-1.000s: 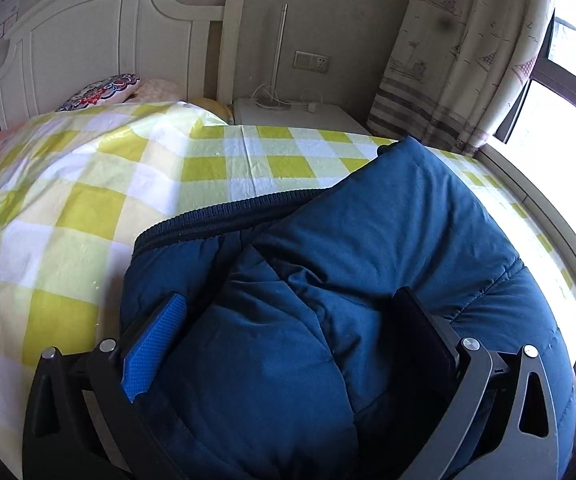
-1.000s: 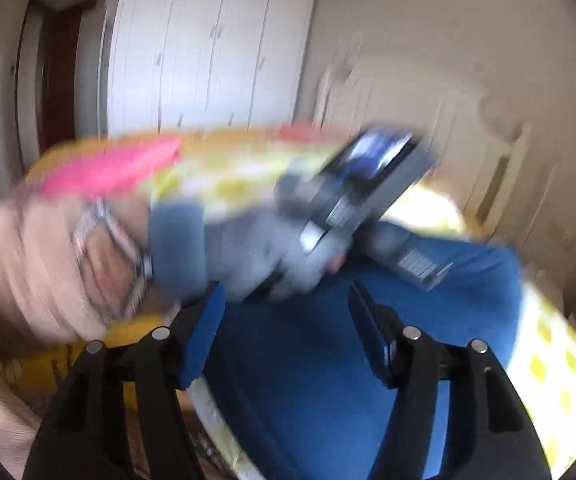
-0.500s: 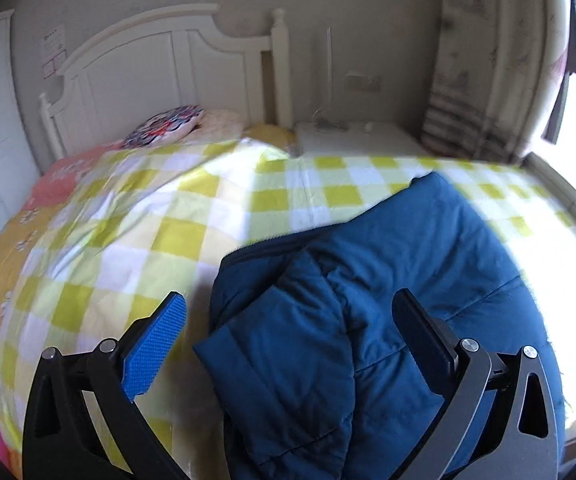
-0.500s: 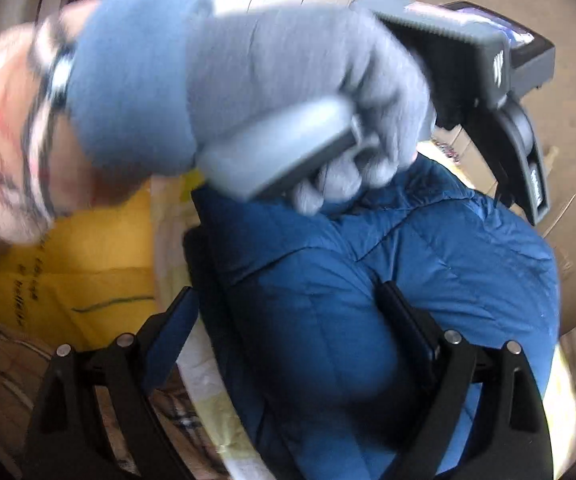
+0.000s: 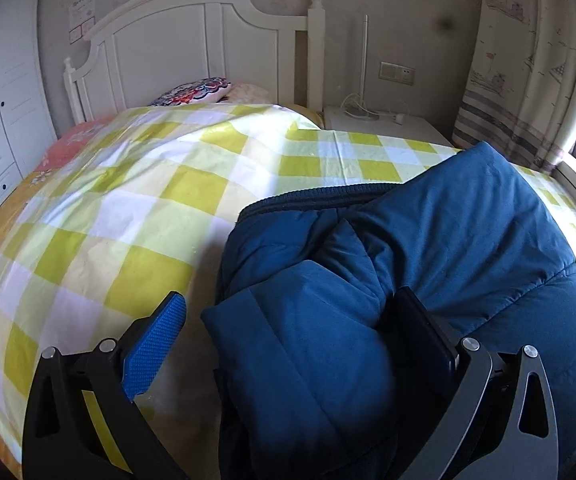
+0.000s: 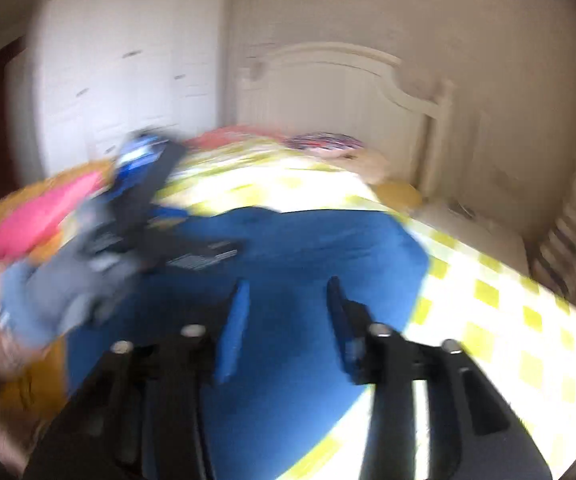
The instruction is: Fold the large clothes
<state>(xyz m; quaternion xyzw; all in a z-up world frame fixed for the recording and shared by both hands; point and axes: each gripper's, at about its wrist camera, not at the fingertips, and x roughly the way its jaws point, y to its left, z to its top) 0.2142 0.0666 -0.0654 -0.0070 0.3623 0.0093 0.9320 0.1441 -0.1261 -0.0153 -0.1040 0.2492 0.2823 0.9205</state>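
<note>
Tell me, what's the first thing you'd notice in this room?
The big puffy blue jacket, lying bunched up on the near side of the bed, right in front of the left tongs. Under it spreads a bright yellow-and-white checked blanket, reaching back toward the white headboard. A colourful patterned pillow sits at the head of the bed.

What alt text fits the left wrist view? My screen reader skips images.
A puffy dark blue quilted jacket, partly folded, lies on a yellow-and-white checked bedspread. The open left gripper straddles its near fold; a white headboard stands behind.
</note>
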